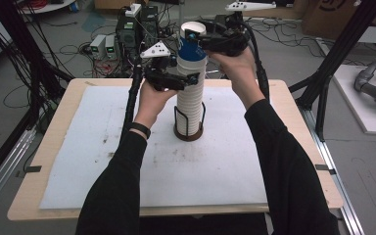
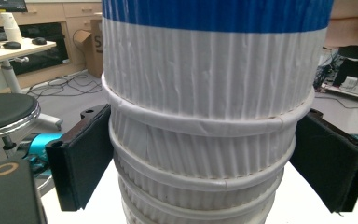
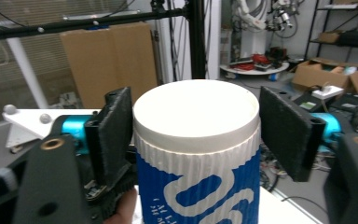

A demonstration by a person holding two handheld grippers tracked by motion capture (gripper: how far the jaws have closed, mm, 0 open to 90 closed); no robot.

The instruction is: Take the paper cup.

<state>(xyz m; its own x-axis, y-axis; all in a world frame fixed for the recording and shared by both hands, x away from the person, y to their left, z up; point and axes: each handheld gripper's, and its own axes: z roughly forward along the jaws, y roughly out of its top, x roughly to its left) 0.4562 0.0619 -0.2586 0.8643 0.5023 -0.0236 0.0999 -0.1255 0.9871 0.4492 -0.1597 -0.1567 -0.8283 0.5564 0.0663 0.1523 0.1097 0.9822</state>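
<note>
The black jaws of the right gripper are being pressed against both sides of the topmost blue-and-white ribbed paper cup, just under its rolled white rim, so this cup is being gripped. The jaws of the left gripper are being held on either side of the tall stack of white ribbed paper cups; they are lying against the stack's walls below a rim, and the stack is being clamped between them. The stack is being kept upright in a round dark wire holder, which is standing near the middle of the white sheet covering the light wooden table. The blue-and-white cup is sitting at the very top of the stack, well above the holder. Each gripper is being held by one hand of a person in black sleeves, reaching in from the near edge of the table.
</note>
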